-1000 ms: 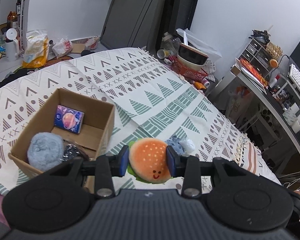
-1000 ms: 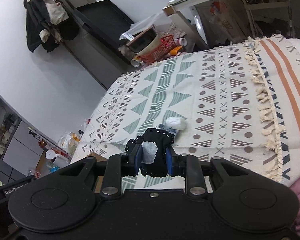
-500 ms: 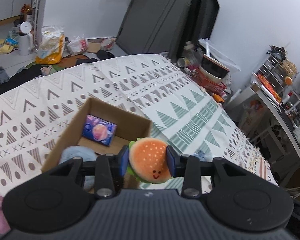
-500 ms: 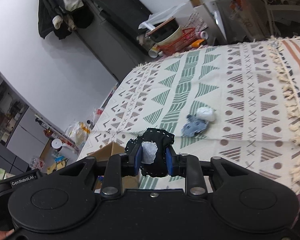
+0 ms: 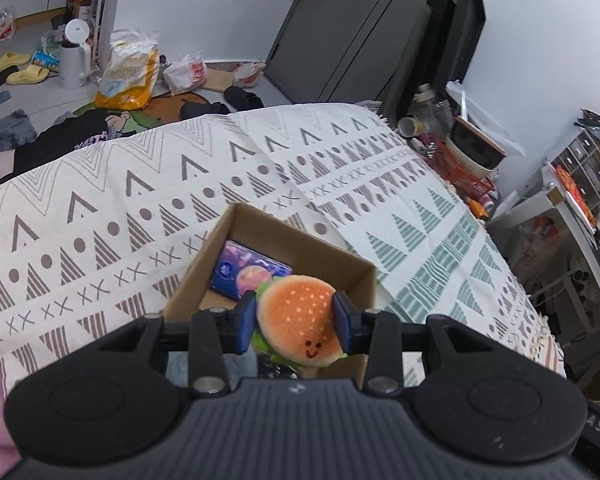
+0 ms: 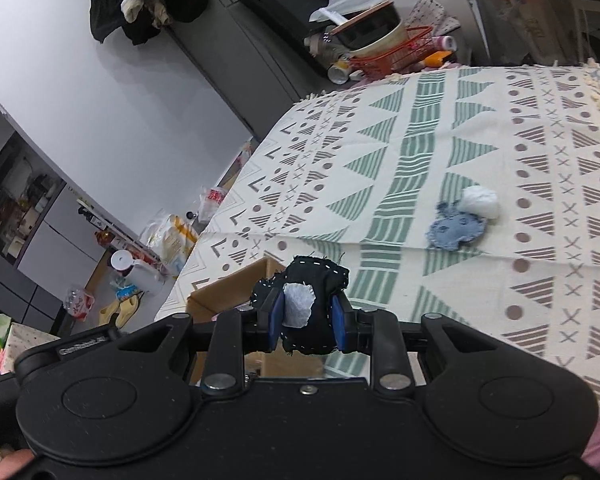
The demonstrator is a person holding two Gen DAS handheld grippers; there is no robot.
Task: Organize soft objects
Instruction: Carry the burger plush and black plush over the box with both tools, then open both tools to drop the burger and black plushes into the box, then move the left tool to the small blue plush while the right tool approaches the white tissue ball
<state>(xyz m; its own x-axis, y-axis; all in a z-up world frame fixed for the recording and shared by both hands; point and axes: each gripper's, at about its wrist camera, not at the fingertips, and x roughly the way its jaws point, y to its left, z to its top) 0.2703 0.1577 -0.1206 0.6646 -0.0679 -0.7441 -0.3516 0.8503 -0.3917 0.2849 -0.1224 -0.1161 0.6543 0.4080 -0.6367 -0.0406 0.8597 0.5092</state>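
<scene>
My left gripper (image 5: pixel 296 326) is shut on a plush hamburger (image 5: pixel 298 314) with a smiley face and holds it above the open cardboard box (image 5: pixel 284 240). A blue packet (image 5: pixel 240 274) with a planet print lies in the box. My right gripper (image 6: pixel 306 322) is shut on a black stitched fabric toy (image 6: pixel 314 300) with a white patch, just right of the box (image 6: pixel 236 292). A blue denim fabric piece (image 6: pixel 456 230) and a white soft ball (image 6: pixel 480 202) lie together on the patterned blanket (image 6: pixel 420 152).
The blanket (image 5: pixel 140 200) covers a bed. Bags, slippers and a white jug (image 5: pixel 74 58) litter the floor beyond. A red basket with bowls (image 6: pixel 384 52) stands past the bed's far edge, near dark cabinets and a desk.
My left gripper carried the hamburger left from the blanket to above the box. My right gripper moved left with the black toy toward the box, away from the denim piece and white ball.
</scene>
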